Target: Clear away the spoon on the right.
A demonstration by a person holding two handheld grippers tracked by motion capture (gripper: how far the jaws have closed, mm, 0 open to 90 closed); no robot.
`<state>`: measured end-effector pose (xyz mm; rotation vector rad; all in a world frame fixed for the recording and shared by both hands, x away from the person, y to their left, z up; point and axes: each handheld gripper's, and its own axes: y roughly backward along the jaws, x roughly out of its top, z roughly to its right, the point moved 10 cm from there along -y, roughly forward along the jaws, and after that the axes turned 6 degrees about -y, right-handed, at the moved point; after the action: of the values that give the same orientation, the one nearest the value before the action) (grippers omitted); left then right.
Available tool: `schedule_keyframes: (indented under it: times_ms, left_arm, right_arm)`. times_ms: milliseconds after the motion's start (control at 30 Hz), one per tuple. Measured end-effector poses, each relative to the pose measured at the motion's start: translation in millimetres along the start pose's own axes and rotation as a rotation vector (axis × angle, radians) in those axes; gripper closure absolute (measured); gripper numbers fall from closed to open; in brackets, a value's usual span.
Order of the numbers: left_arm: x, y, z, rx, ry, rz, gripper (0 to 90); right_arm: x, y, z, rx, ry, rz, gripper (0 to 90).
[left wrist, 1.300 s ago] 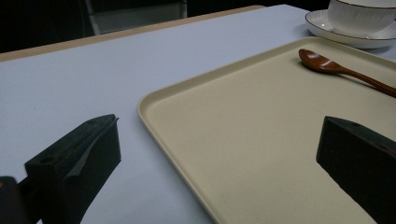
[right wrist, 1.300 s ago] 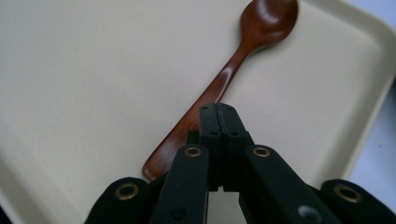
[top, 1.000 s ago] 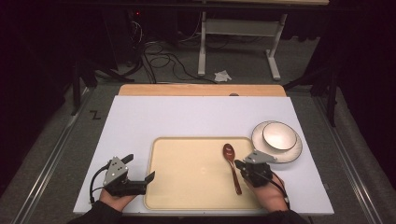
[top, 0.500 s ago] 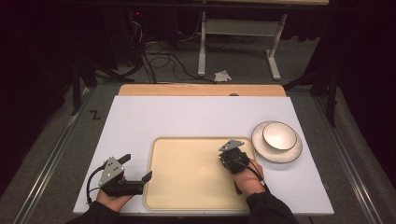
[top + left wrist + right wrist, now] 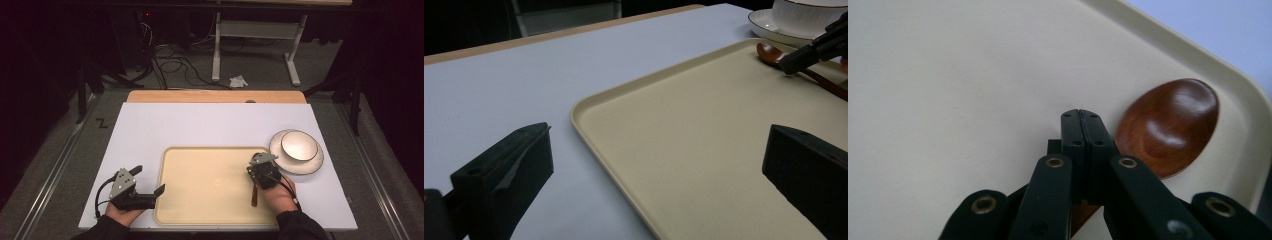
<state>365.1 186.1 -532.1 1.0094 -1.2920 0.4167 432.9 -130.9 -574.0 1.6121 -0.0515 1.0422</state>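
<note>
Right gripper (image 5: pixel 1080 130), off at the tray's right edge a second ago, now has its fingers clenched on the brown wooden spoon (image 5: pixel 1170 127) lying at the cream plastic tray's (image 5: pixel 210 200) far-right corner; left gripper (image 5: pixel 150 192) idles, fingers spread.

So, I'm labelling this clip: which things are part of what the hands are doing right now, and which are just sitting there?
In use:
- wooden spoon, right tool closed on its handle
- cream tray it lies on

Just sitting there:
- bowl on its plate, beside the tray
- left tool, open, holding nothing, at the tray's near left edge
- crumpled paper on the floor
</note>
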Motion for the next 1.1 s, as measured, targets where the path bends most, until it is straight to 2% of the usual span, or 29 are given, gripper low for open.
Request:
schedule_keyframes:
  times_ms: [100, 167, 267, 333, 633, 700, 833, 967, 1033, 1100]
  left_arm:
    - [-0.6, -0.2, -0.2, -0.001, 0.002, -0.001, 0.6]
    - [-0.9, -0.6, -0.6, 0.0, 0.003, -0.002, 0.6]
    - [-0.3, -1.4, -0.3, 0.002, 0.004, -0.001, 0.6]
    - [0.1, -1.7, 0.8, 0.002, 0.005, 0.0, 0.6]
    - [-2.2, -3.4, 0.1, 0.0, 0.015, -0.007, 0.6]
    - [-1.8, -3.4, -0.4, 0.001, 0.013, -0.005, 0.6]
    - [-1.8, -3.7, -1.0, 0.001, 0.015, -0.005, 0.6]
    - [-1.7, -3.3, -0.4, 0.002, 0.014, -0.004, 0.6]
    - [-2.0, -2.9, -0.3, 0.005, 0.016, -0.006, 0.6]
    - [-2.6, -3.0, -0.8, 0.008, 0.019, -0.008, 0.6]
  right_arm:
    - [-8.9, 10.3, -14.3, 0.048, 0.031, 0.02, 90.0]
    - [-20.1, 15.7, -23.7, 0.068, 0.05, 0.007, 90.0]
    - [-31.1, 21.0, -31.4, 0.077, 0.081, -0.004, 90.0]
    - [-34.7, 24.4, -32.1, 0.064, 0.104, -0.011, 90.0]
    - [-43.7, 32.8, -27.7, 0.074, 0.069, 0.011, 90.0]
    - [-40.2, 36.2, -29.2, 0.098, 0.057, 0.051, 90.0]
    - [-31.1, 47.4, -26.5, 0.113, 0.019, 0.125, 90.0]
    - [-24.6, 58.7, -19.8, 0.128, -0.008, 0.203, 75.5]
    - [-22.8, 64.8, -13.5, 0.136, -0.036, 0.235, 66.2]
    - [-19.7, 72.5, -6.6, 0.164, -0.088, 0.279, 54.6]
